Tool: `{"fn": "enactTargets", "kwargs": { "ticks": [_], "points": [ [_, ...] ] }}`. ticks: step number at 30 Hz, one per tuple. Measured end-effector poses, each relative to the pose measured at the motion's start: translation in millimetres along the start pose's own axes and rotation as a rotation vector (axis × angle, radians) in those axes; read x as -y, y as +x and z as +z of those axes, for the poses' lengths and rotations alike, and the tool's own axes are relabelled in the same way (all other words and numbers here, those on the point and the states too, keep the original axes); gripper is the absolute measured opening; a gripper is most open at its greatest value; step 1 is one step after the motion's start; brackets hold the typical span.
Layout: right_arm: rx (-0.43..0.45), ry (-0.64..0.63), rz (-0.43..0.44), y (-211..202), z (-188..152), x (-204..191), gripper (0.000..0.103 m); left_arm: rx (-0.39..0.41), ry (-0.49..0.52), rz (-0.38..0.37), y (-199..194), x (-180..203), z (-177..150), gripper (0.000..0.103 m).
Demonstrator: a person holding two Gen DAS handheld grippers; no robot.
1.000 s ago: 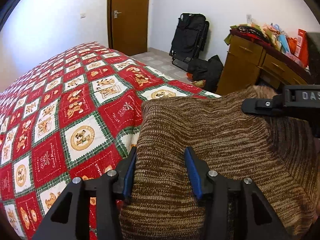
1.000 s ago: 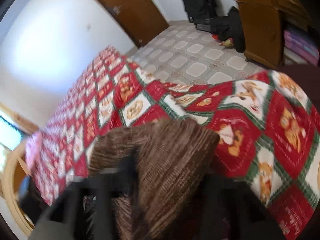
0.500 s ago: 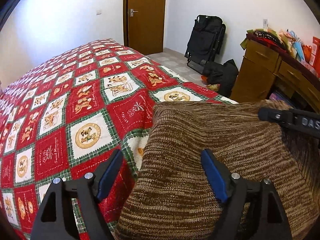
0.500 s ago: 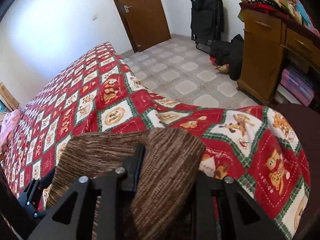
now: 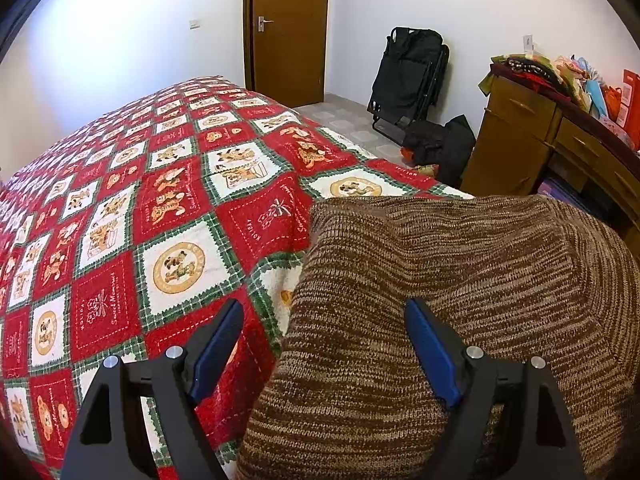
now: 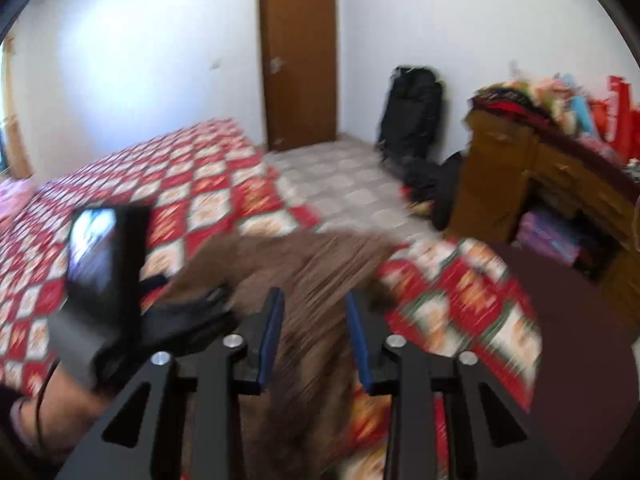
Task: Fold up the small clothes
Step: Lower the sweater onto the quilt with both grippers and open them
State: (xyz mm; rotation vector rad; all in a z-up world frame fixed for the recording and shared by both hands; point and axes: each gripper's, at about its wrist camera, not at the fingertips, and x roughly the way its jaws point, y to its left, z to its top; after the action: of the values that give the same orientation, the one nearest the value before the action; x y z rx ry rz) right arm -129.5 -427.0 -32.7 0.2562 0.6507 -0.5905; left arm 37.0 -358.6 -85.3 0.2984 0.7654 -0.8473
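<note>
Both tools have let go: the left tool (image 5: 324, 344) is now spread wide over the brown sweater (image 5: 460, 280), and the right tool (image 6: 314, 328), pinching cloth a moment ago, stands parted. That fold looks finished; the sweater lies lower right on the bed (image 5: 160, 208).

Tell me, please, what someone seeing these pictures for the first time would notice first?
First, the red, white and green teddy-bear quilt covering the bed across the left and centre of the view. Next, the brown knit garment lying on the quilt's near right corner, with the left hand-held gripper open above its left edge. In the blurred right wrist view, the right hand-held gripper is open too, over the same garment.
</note>
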Motion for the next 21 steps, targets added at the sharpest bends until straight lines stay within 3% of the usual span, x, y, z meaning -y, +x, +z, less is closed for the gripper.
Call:
{"fn": "enactTargets", "kwargs": {
  "ticks": [6, 10, 12, 15, 21],
  "points": [
    [-0.044, -0.018, -0.053, 10, -21, 7, 0.030, -0.032, 0.007, -0.020, -10, -9, -5, 0.084],
    [-0.068, 0.046, -0.069, 3, -28, 19, 0.053, -0.036, 0.039, -0.006, -31, -14, -13, 0.084],
    [-0.051, 0.115, -0.051, -13, -31, 24, 0.053, -0.024, 0.097, 0.033, -45, -13, -18, 0.084],
    [0.014, 0.157, -0.092, -42, -40, 17, 0.053, 0.000, 0.135, 0.064, -65, -15, -30, 0.084],
    [0.016, 0.196, -0.130, -57, -59, -7, 0.054, 0.007, 0.080, 0.020, -97, -33, -64, 0.084]
  ]
}}
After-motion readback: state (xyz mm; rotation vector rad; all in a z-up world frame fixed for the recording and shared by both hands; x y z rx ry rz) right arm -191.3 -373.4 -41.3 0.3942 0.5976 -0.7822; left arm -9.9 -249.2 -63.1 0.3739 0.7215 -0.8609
